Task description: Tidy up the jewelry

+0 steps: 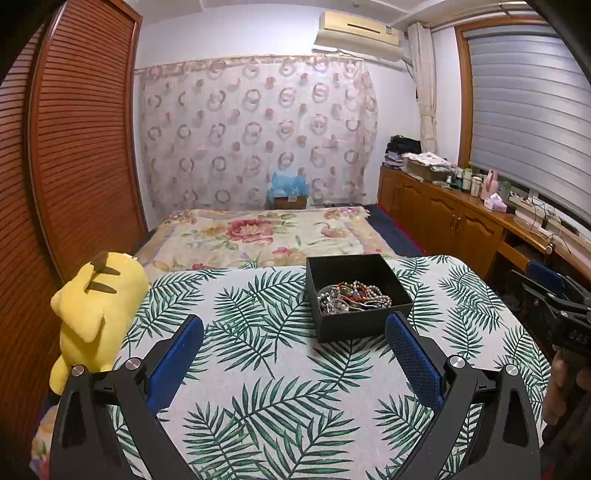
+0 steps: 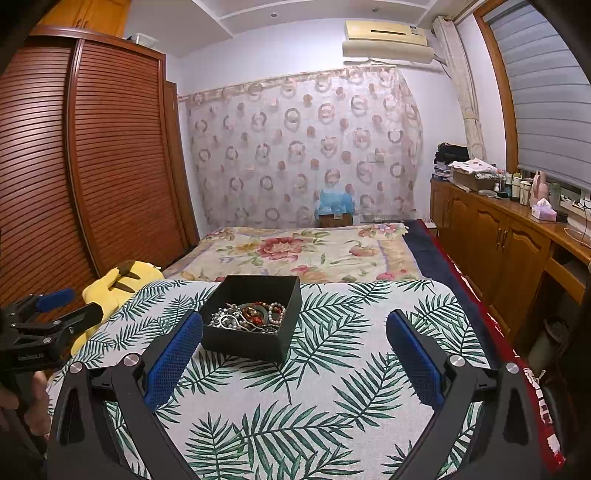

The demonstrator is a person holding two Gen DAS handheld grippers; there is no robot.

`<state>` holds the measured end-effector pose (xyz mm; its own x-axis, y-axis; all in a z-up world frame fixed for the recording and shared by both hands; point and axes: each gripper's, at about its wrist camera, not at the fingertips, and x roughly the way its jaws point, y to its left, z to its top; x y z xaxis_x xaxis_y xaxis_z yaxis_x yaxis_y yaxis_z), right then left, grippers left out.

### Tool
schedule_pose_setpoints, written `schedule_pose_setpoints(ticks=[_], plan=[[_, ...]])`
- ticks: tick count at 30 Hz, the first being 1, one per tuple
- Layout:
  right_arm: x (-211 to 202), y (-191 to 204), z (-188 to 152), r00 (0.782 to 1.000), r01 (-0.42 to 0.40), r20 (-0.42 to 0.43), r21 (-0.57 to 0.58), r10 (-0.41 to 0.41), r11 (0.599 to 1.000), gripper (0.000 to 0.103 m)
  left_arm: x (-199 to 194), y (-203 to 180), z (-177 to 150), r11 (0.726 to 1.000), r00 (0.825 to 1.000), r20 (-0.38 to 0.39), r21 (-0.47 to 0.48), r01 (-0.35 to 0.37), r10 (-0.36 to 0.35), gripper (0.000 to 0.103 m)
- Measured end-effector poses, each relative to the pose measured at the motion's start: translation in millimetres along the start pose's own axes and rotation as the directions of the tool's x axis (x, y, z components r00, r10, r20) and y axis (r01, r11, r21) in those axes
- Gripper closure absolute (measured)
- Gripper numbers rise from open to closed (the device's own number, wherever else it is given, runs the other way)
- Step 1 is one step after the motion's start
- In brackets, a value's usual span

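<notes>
Bed (image 1: 258,232) with floral blanket fills the room behind the black box; louvered wooden wardrobe (image 1: 74,147) to its far left, wooden cabinet run (image 1: 443,214) to its far right under a window blind (image 1: 528,110). Circle-patterned curtain (image 1: 255,133) on the wall well behind the box, air conditioner (image 1: 358,33) above that.

Palm-leaf cloth (image 1: 258,369) covers the surface the box sits on. Yellow plush toy (image 1: 96,306) lies at the cloth's left edge, well left of the box.

Left gripper (image 1: 295,325): jaws spread wide, nothing between them, blue pads (image 1: 173,362) over the cloth. Its right finger tip is just in front of the box's near right corner; contact unclear. Right gripper (image 2: 294,325): jaws also spread wide, holding nothing, box just beyond its left finger; touching or not, cannot tell. Each gripper shows at the edge of the other's wrist view, on either side of the box.

Black box (image 1: 358,295), open top, square, sits toward the far edge of the cloth. Jewelry (image 1: 351,297) is piled inside it, toward the near side of the box floor: pearl strands, silver chains, some red-orange beads, all tangled. Far part of the box floor is bare.
</notes>
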<state>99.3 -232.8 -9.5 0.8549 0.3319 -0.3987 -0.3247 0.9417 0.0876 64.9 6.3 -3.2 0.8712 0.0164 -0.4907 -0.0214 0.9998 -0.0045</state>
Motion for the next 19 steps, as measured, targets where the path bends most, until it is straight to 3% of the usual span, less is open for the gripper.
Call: schedule_pose_setpoints(ticks=[19], plan=[[2.0, 0.8, -2.2, 1.0, -0.002, -0.002, 0.002, 0.002, 1.0, 0.003, -1.7, -0.8, 2.7, 1.0, 1.0, 0.003, 0.0, 0.006, -0.006, 0.008]])
